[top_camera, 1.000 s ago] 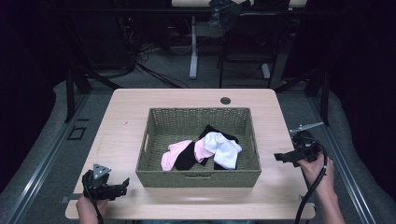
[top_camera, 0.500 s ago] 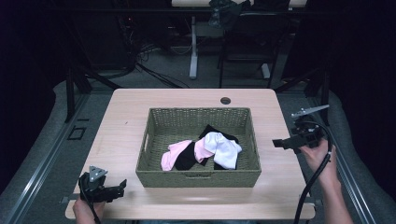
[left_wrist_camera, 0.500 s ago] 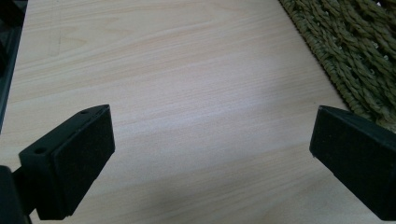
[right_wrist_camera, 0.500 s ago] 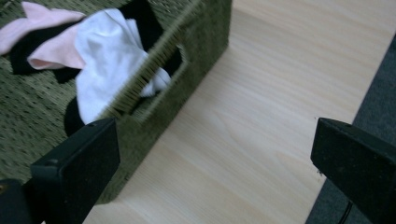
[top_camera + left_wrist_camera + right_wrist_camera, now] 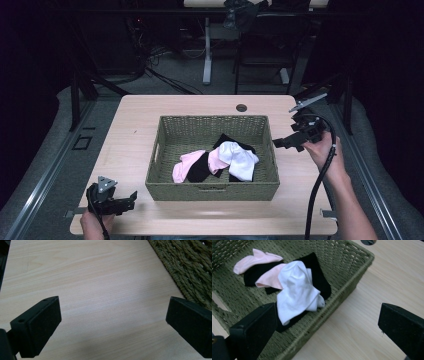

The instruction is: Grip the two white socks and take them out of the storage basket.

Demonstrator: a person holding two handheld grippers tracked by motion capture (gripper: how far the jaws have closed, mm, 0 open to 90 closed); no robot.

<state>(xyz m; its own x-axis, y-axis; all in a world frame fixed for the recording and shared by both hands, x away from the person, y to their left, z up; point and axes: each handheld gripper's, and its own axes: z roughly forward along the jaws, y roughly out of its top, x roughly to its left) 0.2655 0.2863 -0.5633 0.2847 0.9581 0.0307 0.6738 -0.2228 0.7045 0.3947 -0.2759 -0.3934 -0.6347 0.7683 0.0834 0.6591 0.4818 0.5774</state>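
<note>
Your table (image 5: 150, 125) is lit evenly from above while the room around it falls dark. Soft shadows lie beneath the basket (image 5: 212, 190). Nearby jaws look slightly blurred.

So there's a loose pile of socks in the green wicker basket (image 5: 212, 190) mid-table: white socks (image 5: 240, 159) crumpled on top at the right, pink socks (image 5: 187, 165) toward the left, black socks (image 5: 201, 168) lying flat under and between them, all touching.
</note>
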